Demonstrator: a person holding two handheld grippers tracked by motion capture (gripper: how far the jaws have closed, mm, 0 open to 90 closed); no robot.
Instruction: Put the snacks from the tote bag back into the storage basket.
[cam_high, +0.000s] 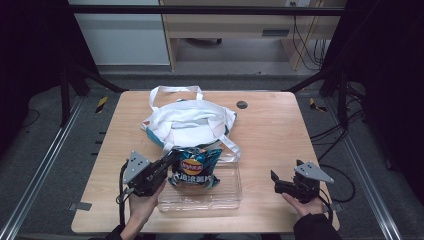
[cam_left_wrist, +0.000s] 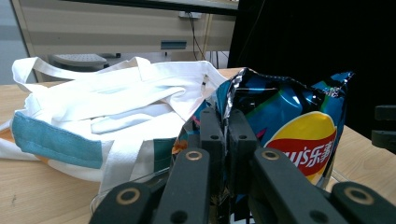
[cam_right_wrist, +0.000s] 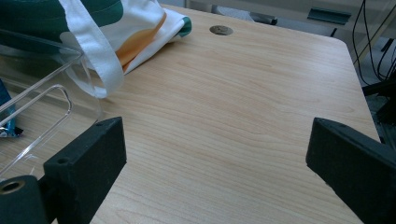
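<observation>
Two grippers: left gripper (cam_high: 167, 161) near the table's front-left, right gripper (cam_high: 275, 181) near its front-right.
Left claw state: jaws drawn narrow and pinched on the top seam of the chip bag (cam_left_wrist: 285, 126); the left gripper view shows the crinkled foil edge caught between the two black jaws.
Right claw state: jaws spread wide with nothing between them, bare wood of the table (cam_right_wrist: 243, 116) showing in the gap.
Chip bag place: standing over the far-left part of the clear tray (cam_high: 225, 192), which sits at the middle of the table's front edge; whether its lower end touches the tray floor I cannot tell.
Chip bag axis: roughly upright, long axis running from the sealed top down toward the tray, printed face toward the person.
Tote bag (cam_high: 187, 122): white cloth, lying flat toward the table's far-left of centre, just beyond the tray, one strap draped onto the tray's far rim.
Key relation: the tote lies directly beyond the held chip bag, away from the person.
Nearer hand: the left one, already holding the chip bag; the right gripper is well apart, past the tray's right wall.
Likely next need: probably a free claw to open the tote's mouth before the chip bag can go in.
</observation>
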